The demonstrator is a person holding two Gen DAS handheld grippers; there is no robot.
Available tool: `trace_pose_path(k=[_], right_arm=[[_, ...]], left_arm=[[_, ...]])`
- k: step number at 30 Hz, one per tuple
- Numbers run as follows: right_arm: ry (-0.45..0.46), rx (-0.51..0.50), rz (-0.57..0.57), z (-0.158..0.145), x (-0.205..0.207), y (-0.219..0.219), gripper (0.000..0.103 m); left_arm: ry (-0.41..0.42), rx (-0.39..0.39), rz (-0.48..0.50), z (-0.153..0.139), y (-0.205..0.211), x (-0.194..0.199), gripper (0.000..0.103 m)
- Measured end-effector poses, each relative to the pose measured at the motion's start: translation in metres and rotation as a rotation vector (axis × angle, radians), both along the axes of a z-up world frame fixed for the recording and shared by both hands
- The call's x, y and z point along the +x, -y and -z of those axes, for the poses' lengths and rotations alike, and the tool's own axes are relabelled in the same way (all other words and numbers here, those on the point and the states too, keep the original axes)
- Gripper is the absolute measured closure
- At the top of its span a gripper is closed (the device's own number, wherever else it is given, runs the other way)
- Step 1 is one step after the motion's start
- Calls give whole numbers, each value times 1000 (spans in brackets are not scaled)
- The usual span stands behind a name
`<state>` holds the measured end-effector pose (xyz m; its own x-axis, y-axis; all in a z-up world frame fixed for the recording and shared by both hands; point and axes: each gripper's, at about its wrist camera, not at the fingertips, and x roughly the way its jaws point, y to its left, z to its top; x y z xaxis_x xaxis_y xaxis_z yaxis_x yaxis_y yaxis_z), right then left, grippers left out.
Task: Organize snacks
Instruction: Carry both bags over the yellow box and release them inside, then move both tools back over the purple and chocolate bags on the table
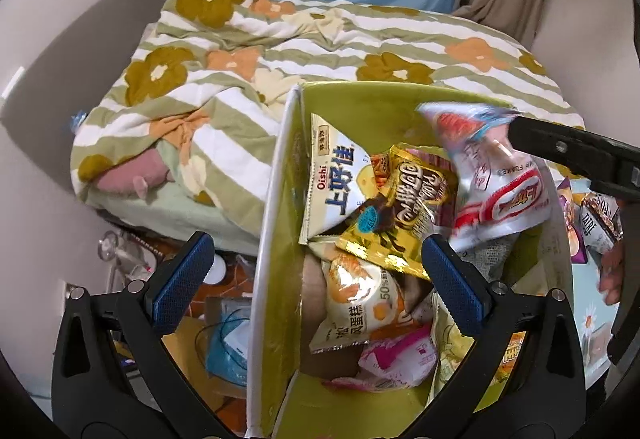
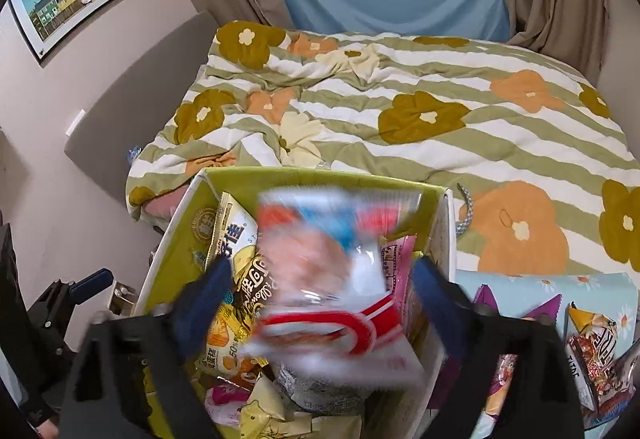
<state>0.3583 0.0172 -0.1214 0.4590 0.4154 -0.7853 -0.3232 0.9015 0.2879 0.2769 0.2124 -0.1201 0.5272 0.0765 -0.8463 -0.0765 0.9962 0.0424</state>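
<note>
A yellow-green box (image 1: 276, 199) (image 2: 320, 173) stands in front of the bed and holds several snack bags. Among them are a white Oishi bag (image 1: 336, 179), a gold bag (image 1: 404, 211) and an egg-cake bag (image 1: 360, 299). My left gripper (image 1: 316, 251) is open above the box's left wall, one finger outside it and one over the snacks, holding nothing. A red-and-white snack bag (image 1: 492, 175) (image 2: 328, 279) hangs blurred over the box, between the wide-apart fingers of my right gripper (image 2: 322, 279). The pads do not press on it.
Behind the box lies a bed with a flowered striped quilt (image 2: 400, 99). To the right, a purple bag (image 2: 540, 311) and a brown-and-white bag (image 2: 596, 351) lie on a light blue cloth. Clutter covers the floor (image 1: 224, 339) left of the box. A hand (image 1: 612, 271) shows at right.
</note>
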Motion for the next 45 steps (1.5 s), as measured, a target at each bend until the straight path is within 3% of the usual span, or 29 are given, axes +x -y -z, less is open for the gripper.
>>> trace_pose_path(k=[6, 14, 25, 34, 45], right_arm=[[74, -34, -25, -10, -18, 5, 0], [90, 2, -15, -28, -38, 17, 0], [182, -18, 47, -72, -99, 48, 0], [229, -58, 214, -92, -159, 117, 0], [214, -139, 412, -80, -201, 231, 0]], left_arm=[[14, -12, -14, -7, 2, -10, 0], [58, -16, -11, -29, 8, -32, 0], [159, -18, 95, -70, 45, -62, 0], [201, -48, 269, -79, 113, -70, 0], [142, -64, 402, -58, 225, -54, 0]])
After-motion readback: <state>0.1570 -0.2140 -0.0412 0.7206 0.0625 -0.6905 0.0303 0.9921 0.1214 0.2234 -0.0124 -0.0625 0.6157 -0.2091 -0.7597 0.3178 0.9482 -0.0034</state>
